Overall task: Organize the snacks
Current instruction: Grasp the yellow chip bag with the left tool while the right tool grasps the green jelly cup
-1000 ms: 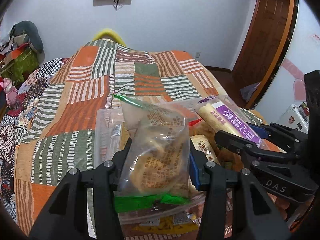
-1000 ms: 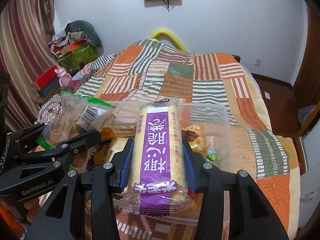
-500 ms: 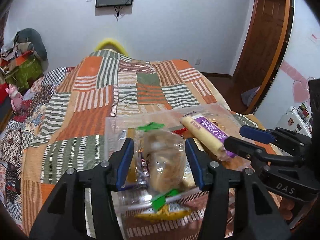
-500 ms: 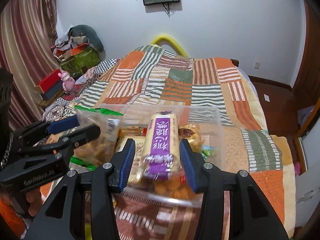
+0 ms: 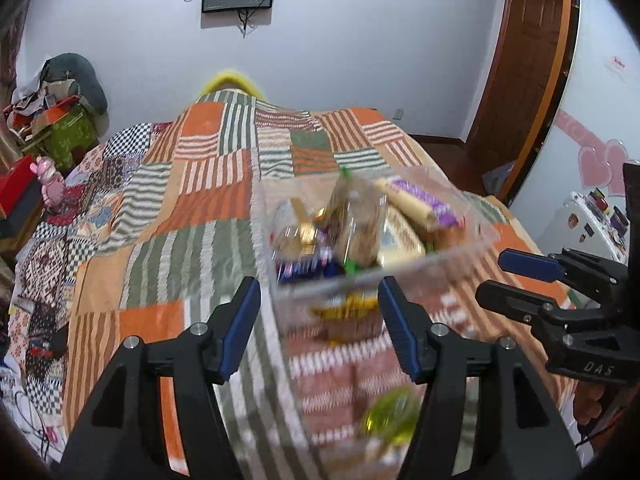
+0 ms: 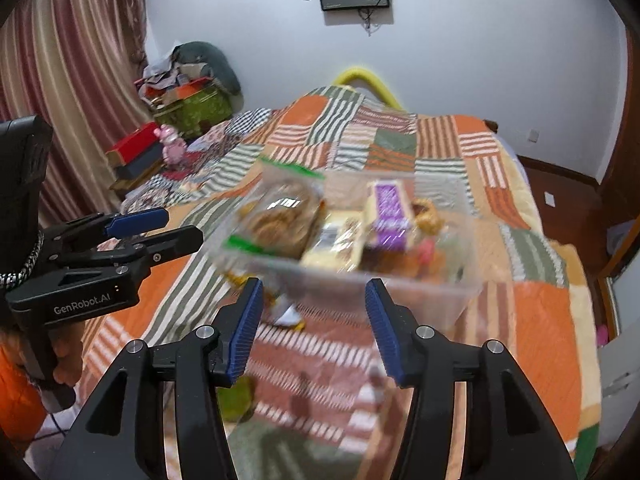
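Blurred clear tub [image 5: 476, 236] hides most snacks; left tongs [image 5: 319, 312] and right tongs [image 6: 313, 312] just released, empty.

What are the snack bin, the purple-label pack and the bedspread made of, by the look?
Snack bin: clear rigid plastic, probably; the quilt shows through its wall.
Purple-label pack: glossy plastic film wrapper, likely; printed label, though blurred.
Bedspread: woven or knitted fabric, matte, striped patchwork; fibre unclear.
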Tool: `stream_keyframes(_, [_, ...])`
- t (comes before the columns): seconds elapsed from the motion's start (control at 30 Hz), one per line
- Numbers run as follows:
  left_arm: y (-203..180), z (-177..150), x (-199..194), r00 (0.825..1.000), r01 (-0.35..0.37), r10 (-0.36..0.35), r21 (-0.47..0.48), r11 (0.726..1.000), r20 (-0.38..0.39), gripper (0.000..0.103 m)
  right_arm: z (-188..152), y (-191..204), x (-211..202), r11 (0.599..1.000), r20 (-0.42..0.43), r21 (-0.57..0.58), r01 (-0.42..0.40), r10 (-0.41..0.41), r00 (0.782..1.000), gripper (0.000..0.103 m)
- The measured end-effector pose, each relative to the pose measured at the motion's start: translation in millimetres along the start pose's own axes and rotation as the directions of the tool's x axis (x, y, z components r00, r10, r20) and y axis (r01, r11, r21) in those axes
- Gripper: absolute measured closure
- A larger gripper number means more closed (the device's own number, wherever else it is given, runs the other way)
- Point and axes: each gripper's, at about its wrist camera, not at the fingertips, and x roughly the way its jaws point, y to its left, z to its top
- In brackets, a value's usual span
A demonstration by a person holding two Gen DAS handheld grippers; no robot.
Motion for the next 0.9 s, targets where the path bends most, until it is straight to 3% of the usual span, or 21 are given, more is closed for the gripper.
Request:
stream_keyframes(0.2, [9, -42, -14, 0.998, 0.003, -0.005, -0.033, 0.999, -0.062, 0.038, -26, 20, 9, 0.998, -0.066, 0.012, -0.054, 0.055, 0.996, 0.052])
stream_keyframes(0.5, [21, -88, -17, 0.989, 0.014, -0.031, -0.112, 0.994, -0.146, 0.038, -66, 51, 44, 0.993, -0.22, -0.003, -0.114, 0.111, 0.969, 0.052])
stream_keyframes(0.77, [26, -98, -1, 0.98, 0.008, -0.036, -0.146, 0.989, -0.195, 0.038, -59, 59, 76, 0.99, -0.287, -0.039, -0.138, 0.121, 0.95, 0.052])
stream_keyframes(0.9, [18, -90, 8, 0.98, 0.008, -0.034, -0.131, 0.991, -0.198, 0.038, -59, 56, 74, 0.988, -0.272, -0.031, -0.15, 0.136, 0.953, 0.057])
